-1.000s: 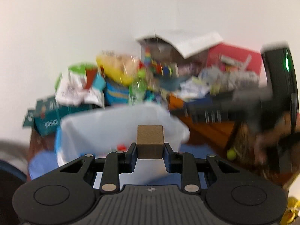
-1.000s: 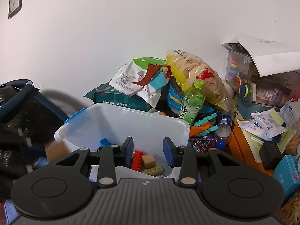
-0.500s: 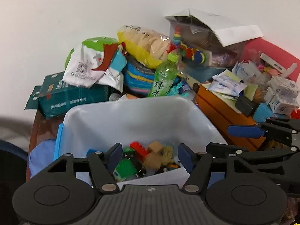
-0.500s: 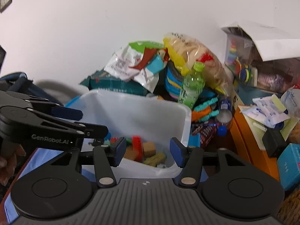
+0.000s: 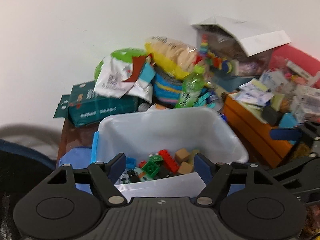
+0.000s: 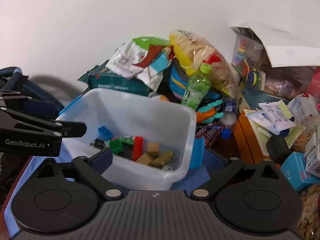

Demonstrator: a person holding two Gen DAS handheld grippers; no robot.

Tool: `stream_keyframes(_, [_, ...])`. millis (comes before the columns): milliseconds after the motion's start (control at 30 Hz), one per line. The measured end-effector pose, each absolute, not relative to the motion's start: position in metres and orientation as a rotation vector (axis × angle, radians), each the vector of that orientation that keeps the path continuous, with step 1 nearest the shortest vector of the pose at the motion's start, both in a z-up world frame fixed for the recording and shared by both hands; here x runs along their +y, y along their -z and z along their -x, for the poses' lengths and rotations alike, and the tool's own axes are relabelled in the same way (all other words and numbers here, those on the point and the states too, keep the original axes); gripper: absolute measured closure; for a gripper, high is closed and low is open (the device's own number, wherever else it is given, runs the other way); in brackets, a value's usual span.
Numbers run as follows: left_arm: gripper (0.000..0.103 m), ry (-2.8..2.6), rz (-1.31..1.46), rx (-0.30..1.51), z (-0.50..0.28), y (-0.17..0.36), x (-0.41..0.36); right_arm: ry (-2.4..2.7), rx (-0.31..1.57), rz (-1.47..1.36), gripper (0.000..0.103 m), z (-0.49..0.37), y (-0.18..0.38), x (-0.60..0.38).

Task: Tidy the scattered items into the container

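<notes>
Both units were over the bin, nothing gripped. Left hand-held gripper (image 5: 160,165): jaws were opening, nothing between them, only the bin contents visible past the pads. Right hand-held gripper (image 6: 153,153): jaws were opening too, near full spread, also released and empty.

Container (image 6: 124,104), a translucent white bin with blue side latches, sat on a blue cloth (image 6: 202,172) on the tabletop. Inside at the bottom: red brick (image 6: 137,147), green brick (image 6: 116,145), blue piece (image 6: 105,133), two tan wooden cubes (image 6: 153,149), an olive brick (image 6: 165,157). These looked settled, not on the rim.

Risks as I judged them:
- The two grippers were close. The left one's finger (image 6: 74,129) reached over the bin's left rim in the right wrist view. Any crossing retreat could knock them together.
- With jaws that wide, the right one's right finger (image 6: 197,153) sat just beside the bin's outer wall and latch. Pulling away sideways could snag the rim and shove or tip the bin.
- Clutter behind was stacked loosely: green bottle (image 6: 197,88) leaned against the snack bag (image 6: 202,56). A bumped bin could bring that pile down into it.
- The left wrist view was motion-blurred, so anything still scattered on the tabletop couldn't be made out from there; picking the next target blind could mean grabbing background clutter instead.
</notes>
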State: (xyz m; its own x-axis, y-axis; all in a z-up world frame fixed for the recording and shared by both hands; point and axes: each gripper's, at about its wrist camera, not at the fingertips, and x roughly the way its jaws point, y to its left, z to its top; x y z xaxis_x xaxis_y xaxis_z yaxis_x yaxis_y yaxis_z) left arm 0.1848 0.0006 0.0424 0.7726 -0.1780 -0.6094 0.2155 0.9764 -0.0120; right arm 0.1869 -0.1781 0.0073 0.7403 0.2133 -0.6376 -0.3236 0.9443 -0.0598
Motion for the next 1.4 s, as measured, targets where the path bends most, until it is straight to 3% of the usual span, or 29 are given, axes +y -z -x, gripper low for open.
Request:
stream_keyframes(167, [0.021, 0.233, -0.08, 0.583, -0.158, -0.052, -0.005, -0.3, 0.686, 0.232, 0.0, -0.171, -0.01, -0.169])
stream_keyframes(433, [0.018, 0.281, 0.114, 0.674, -0.158, -0.042, 0.006, -0.29, 0.702, 0.232, 0.0, -0.153, -0.009, -0.164])
stream_keyframes(767, [0.015, 0.188, -0.008, 0.55, -0.126, -0.058, -0.002, -0.286, 0.698, 0.234, 0.0, -0.138, -0.006, -0.163])
stream_keyframes(833, [0.01, 0.245, 0.037, 0.58, -0.129, -0.058, 0.0, -0.287, 0.697, 0.235, 0.0, -0.137, -0.006, -0.162])
stream_keyframes(967, [0.01, 0.216, 0.07, 0.69, -0.145, -0.044, 0.003, -0.288, 0.699, 0.239, 0.0, -0.135, -0.005, -0.16])
stream_keyframes(1400, [0.01, 0.175, -0.07, 0.581, -0.13, -0.05, -0.009, -0.279, 0.713, 0.23, 0.0, -0.134, 0.0, -0.163])
